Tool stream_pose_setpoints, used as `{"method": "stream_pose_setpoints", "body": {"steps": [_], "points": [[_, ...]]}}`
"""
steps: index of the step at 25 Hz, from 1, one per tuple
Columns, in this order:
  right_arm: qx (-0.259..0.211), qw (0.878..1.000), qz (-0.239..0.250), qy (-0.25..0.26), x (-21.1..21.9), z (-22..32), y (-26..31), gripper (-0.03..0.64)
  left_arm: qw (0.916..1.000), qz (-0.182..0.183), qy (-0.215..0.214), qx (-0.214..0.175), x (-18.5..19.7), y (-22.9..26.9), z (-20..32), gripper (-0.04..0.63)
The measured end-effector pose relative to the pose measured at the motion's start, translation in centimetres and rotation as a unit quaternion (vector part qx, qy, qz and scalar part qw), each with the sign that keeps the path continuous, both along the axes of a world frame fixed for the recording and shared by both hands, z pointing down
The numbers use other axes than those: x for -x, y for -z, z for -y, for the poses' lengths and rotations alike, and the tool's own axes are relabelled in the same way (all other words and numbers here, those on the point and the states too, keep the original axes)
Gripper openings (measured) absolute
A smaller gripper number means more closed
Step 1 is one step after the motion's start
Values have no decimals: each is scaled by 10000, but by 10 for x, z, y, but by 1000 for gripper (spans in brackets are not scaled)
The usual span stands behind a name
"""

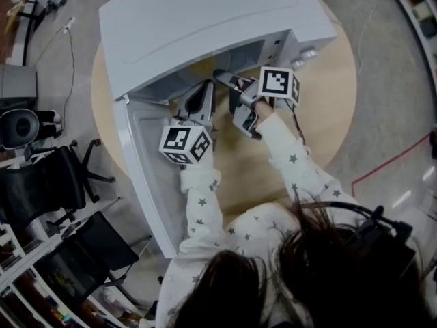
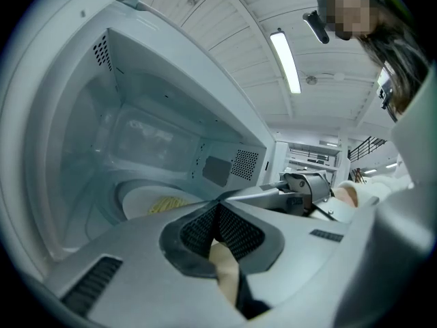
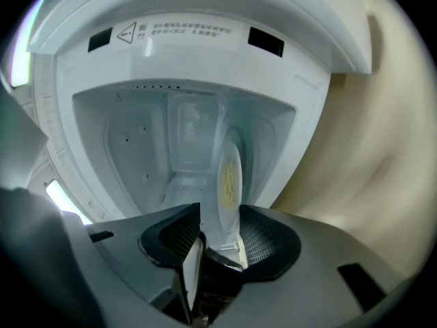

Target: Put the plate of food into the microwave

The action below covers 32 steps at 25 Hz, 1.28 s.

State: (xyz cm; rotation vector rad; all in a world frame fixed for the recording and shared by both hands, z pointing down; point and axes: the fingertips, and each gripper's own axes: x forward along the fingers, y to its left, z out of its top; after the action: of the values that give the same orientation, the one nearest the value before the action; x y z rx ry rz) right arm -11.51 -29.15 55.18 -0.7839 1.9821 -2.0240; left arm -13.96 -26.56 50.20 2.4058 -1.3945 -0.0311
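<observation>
**Desk:** Where is the plate, and how do your jaws stand?

**Caption:** The plate point(image 2: 136, 198) of yellow food point(image 2: 167, 203) sits inside the open microwave point(image 1: 205, 19) on the round table point(image 1: 328, 94). Your left gripper point(image 2: 217, 207) is at the opening, jaws pressed together on nothing. Your right gripper point(image 3: 220, 217) points in, jaws narrowly apart, the plate's near rim in line with their gap.

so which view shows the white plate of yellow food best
Right gripper view: the white plate of yellow food shows nearly whole inside the white microwave. The left gripper view cuts off its near side; the head view hides it.
</observation>
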Motion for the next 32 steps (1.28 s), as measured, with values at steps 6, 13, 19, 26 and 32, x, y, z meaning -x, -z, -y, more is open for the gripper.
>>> {"method": "stream_pose_setpoints", "body": {"steps": [6,13,19,26,32], "points": [[4,9998,209,6,-18,-20,7,181,9999,13,-106,-46,-9,4,-11,2],[-137,9981,592,99,-24,-44,37,110,9996,-55,-207,-176,-26,21,-34,2],[-383,9954,862,183,-34,-67,64,20,9988,-89,-321,-348,-39,44,-58,2],[-854,9881,1220,385,-51,-98,103,18,9961,-109,-659,-586,-56,74,-92,2],[-956,9785,1723,612,-62,-141,140,18,9923,-6,-986,-753,-76,100,-136,2]]}}
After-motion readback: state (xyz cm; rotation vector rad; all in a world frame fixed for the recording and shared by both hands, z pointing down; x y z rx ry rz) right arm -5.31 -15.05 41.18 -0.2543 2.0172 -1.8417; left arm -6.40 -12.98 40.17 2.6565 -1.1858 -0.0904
